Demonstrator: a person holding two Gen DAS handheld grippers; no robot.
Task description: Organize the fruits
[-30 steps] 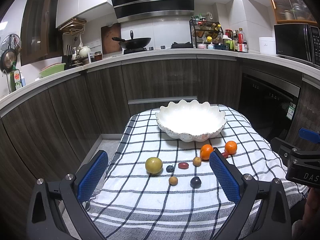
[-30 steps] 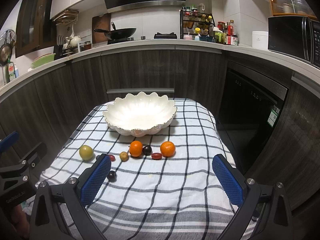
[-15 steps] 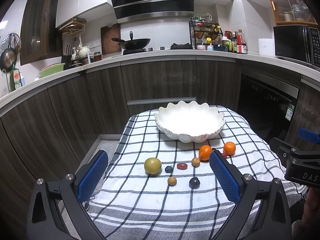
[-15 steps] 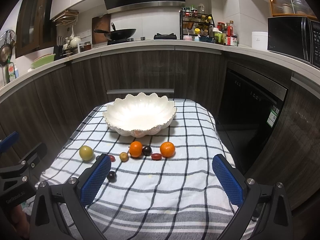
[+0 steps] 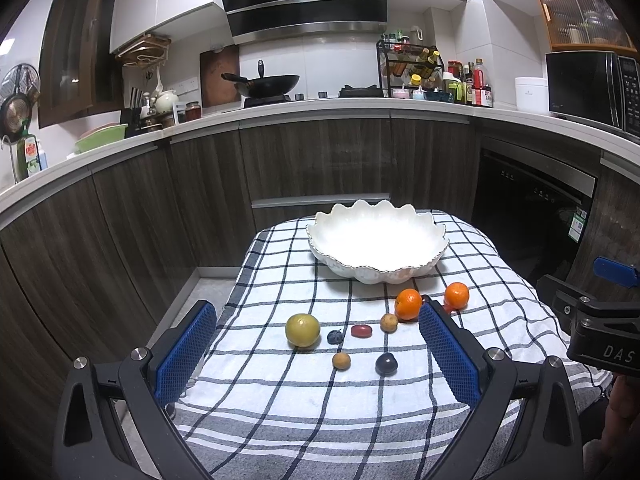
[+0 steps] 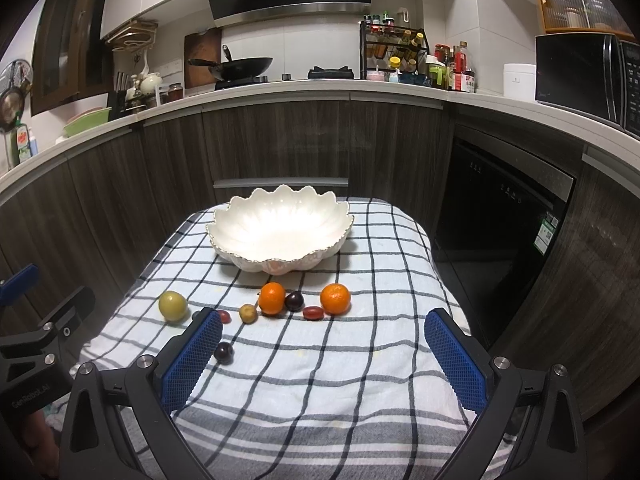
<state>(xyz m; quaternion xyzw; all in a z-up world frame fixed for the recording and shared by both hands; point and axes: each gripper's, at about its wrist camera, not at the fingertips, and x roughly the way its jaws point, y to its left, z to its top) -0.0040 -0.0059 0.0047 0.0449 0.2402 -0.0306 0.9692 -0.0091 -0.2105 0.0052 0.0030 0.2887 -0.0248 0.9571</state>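
Observation:
A white scalloped bowl (image 5: 378, 240) (image 6: 280, 230) stands empty at the far end of a checked cloth (image 5: 320, 400) (image 6: 320, 380). In front of it lie several fruits: two oranges (image 5: 408, 304) (image 5: 456, 295) (image 6: 272, 298) (image 6: 335, 298), a yellow-green fruit (image 5: 303, 330) (image 6: 173, 306), dark plums (image 5: 386, 363) (image 6: 223, 352) (image 6: 294, 301), red cherry tomatoes (image 5: 361, 331) (image 6: 313, 313) and small tan fruits (image 5: 341, 360) (image 6: 248, 313). My left gripper (image 5: 316, 350) is open above the near fruits, holding nothing. My right gripper (image 6: 322, 354) is open over bare cloth, short of the fruit row.
Dark wood cabinets and a white countertop (image 5: 320, 108) curve behind the table. A black oven front (image 6: 500, 248) stands to the right. Floor (image 5: 200, 292) shows left of the table. Each gripper's body shows at the edge of the other's view (image 5: 600, 332) (image 6: 36, 344).
The left gripper has drifted slightly, so the fruits and bowl sit a touch further left in its view. The right view is unchanged.

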